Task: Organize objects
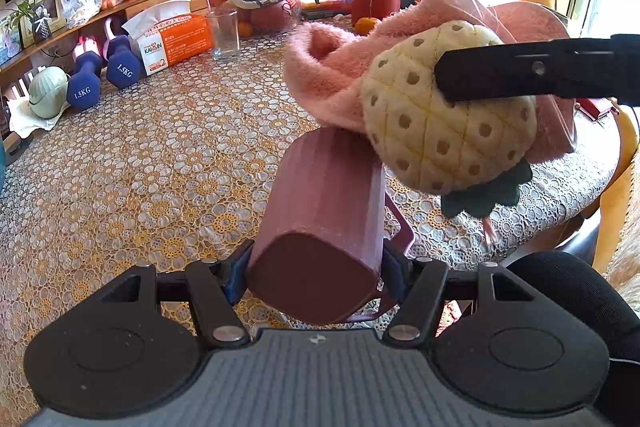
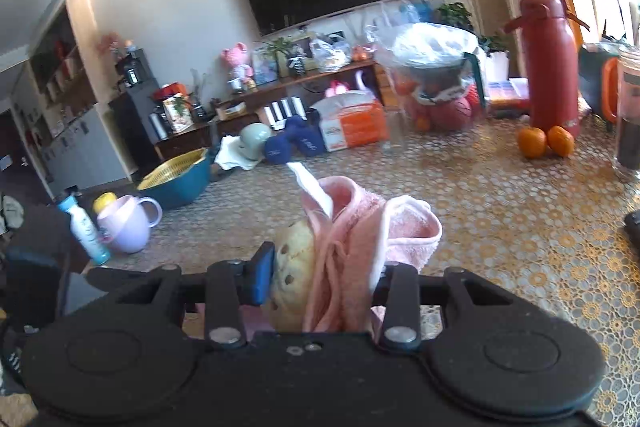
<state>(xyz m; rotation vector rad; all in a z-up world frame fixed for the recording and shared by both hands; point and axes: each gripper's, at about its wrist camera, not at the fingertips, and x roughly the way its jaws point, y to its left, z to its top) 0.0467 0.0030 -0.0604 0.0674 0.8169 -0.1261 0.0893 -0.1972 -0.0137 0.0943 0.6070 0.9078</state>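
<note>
Above the table (image 1: 160, 155), my left tool (image 1: 316, 277) clamps the cup (image 1: 324, 219) tilted, mouth toward the pink towel (image 1: 320, 83) my right tool (image 2: 320, 287) pinches shut, presumably for stuffing inside.

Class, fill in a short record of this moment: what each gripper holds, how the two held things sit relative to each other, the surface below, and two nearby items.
left gripper: shut on a dark pink cup, base toward the camera
right gripper: shut on a pink towel with a pineapple decoration
relation: towel at the cup's far end; whether inside cannot be told
surface: table with lace cloth
nearby: blue dumbbells, tissue box
</note>
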